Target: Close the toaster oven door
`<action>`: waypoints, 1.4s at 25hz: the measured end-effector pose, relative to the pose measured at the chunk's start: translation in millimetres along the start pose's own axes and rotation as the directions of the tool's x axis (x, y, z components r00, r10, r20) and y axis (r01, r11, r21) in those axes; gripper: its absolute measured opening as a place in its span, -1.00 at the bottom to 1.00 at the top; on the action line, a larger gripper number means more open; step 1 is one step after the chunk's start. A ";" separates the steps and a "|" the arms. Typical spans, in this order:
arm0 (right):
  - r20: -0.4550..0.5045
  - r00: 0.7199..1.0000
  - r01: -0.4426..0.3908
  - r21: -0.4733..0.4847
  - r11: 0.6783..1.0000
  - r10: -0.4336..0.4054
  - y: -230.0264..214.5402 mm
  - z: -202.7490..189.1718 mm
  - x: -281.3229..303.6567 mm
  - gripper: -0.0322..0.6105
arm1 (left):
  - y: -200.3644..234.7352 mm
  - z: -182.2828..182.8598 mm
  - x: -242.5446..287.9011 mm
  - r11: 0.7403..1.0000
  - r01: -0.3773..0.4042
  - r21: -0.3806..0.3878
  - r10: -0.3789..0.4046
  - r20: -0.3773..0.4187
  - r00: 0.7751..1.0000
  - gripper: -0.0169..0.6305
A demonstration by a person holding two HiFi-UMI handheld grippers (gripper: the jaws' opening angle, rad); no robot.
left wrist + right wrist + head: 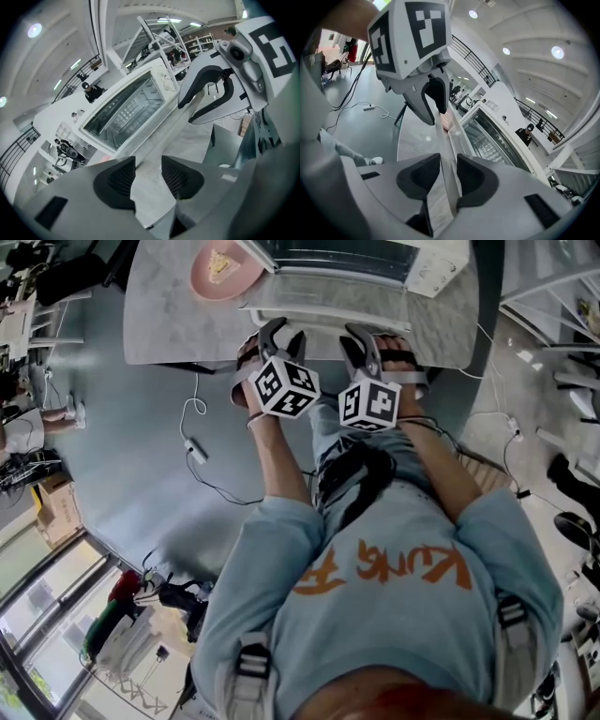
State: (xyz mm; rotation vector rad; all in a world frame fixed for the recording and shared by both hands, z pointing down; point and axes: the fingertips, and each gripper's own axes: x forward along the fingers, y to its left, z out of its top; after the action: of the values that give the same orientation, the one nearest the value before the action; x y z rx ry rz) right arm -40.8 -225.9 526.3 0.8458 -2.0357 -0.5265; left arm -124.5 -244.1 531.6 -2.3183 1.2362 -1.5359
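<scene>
The white toaster oven (347,259) stands on a marble table with its door (328,310) swung down, open and lying flat toward me. Both grippers are at the door's front edge. My left gripper (272,338) is open; in the left gripper view (147,176) nothing lies between its pads and the door panel (159,138) shows beyond them. My right gripper (361,343) is open too. In the right gripper view (449,176) the door's thin edge (444,150) runs between the jaws with a gap on the left side. The oven's open cavity (126,112) faces me.
A pink plate (225,268) with a bit of food sits on the table (159,324) left of the oven. A white cable and power strip (197,451) lie on the grey floor below the table's near edge. Boxes and clutter stand at the far left.
</scene>
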 end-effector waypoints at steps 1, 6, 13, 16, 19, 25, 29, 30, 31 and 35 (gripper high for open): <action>0.002 1.000 0.007 -0.004 1.000 -0.007 -3.2 1.2 -0.5 -0.55 | 3.3 3.3 0.5 1.000 -0.018 0.004 0.018 0.005 1.000 -0.43; 0.011 0.999 0.048 -0.030 0.998 -0.048 -21.4 6.6 0.0 -0.58 | 16.5 19.9 5.9 0.997 -0.071 0.020 0.070 0.040 0.997 -0.43; 0.019 0.991 0.131 -0.080 0.988 -0.130 -49.9 12.8 4.3 -0.59 | 39.7 42.5 6.0 0.992 -0.126 0.001 0.124 0.146 0.981 -0.41; 0.018 0.987 0.159 -0.101 0.982 -0.158 -59.9 13.3 5.2 -0.58 | 46.0 50.9 6.7 0.991 -0.130 0.002 0.128 0.176 0.976 -0.40; 0.018 0.983 0.181 -0.113 0.977 -0.180 -70.0 15.7 7.3 -0.57 | 54.3 58.3 6.7 0.990 -0.141 -0.008 0.140 0.206 0.969 -0.38; 0.022 0.975 0.223 -0.112 0.968 -0.222 -88.2 18.4 14.3 -0.54 | 68.7 70.9 12.0 0.988 -0.151 -0.011 0.149 0.251 0.957 -0.36; 0.042 0.972 0.236 -0.120 0.964 -0.232 -94.9 20.2 14.4 -0.54 | 73.7 75.8 11.9 0.986 -0.165 -0.019 0.164 0.278 0.947 -0.35; 0.044 0.970 0.242 -0.116 0.963 -0.239 -97.3 20.3 14.8 -0.54 | 75.3 77.6 12.4 0.986 -0.167 -0.019 0.165 0.285 0.944 -0.34; 0.047 0.968 0.249 -0.105 0.963 -0.245 -100.5 20.5 15.6 -0.54 | 77.6 79.9 13.3 0.986 -0.166 -0.018 0.164 0.293 0.942 -0.34; 0.054 0.963 0.267 -0.079 0.960 -0.264 -114.8 21.6 22.7 -0.55 | 89.6 89.5 18.2 0.989 -0.147 -0.002 0.140 0.330 0.934 -0.34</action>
State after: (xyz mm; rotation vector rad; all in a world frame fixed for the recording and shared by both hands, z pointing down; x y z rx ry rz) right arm -25.5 -319.6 454.6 1.0713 -1.9335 -0.7810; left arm -100.3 -345.8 458.0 -2.2894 1.2570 -1.0554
